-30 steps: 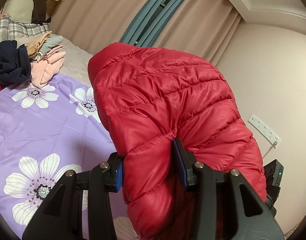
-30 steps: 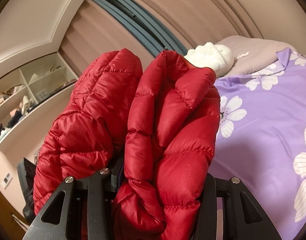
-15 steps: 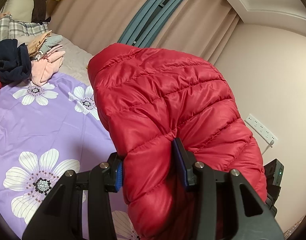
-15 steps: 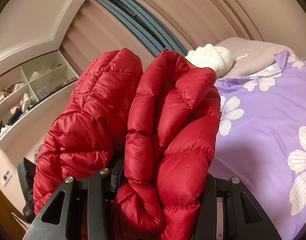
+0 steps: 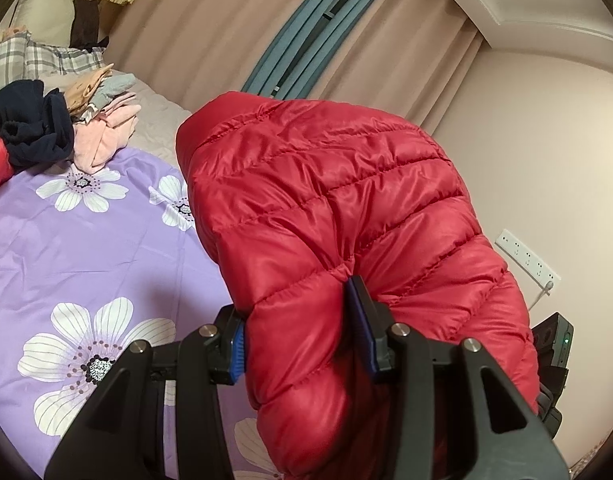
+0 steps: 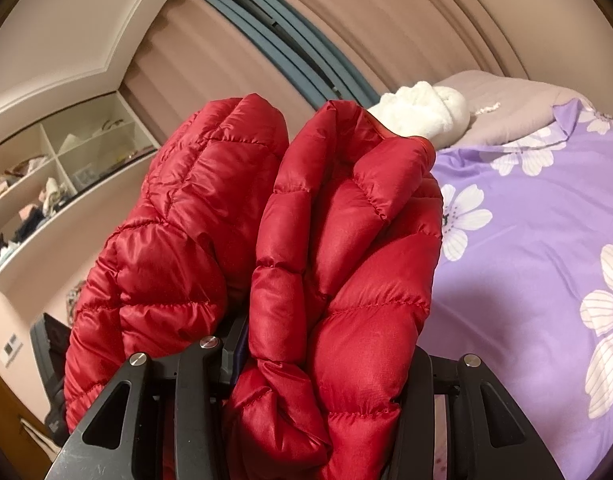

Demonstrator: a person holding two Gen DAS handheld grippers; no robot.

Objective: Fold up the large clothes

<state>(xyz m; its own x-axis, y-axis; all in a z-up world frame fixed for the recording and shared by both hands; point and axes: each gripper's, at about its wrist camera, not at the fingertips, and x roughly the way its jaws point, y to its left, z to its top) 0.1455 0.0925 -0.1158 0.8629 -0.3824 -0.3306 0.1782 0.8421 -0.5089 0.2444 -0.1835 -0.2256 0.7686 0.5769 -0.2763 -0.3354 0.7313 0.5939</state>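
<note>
A red puffer jacket (image 5: 338, 216) is held up above a bed (image 5: 90, 248) with a purple flowered cover, both grippers clamped on folds of its quilted fabric. The left gripper (image 5: 302, 328) pinches one padded edge; the right gripper (image 6: 322, 364) grips a bunched section. A pile of clothes (image 5: 66, 128) lies at the bed's far left.
</note>
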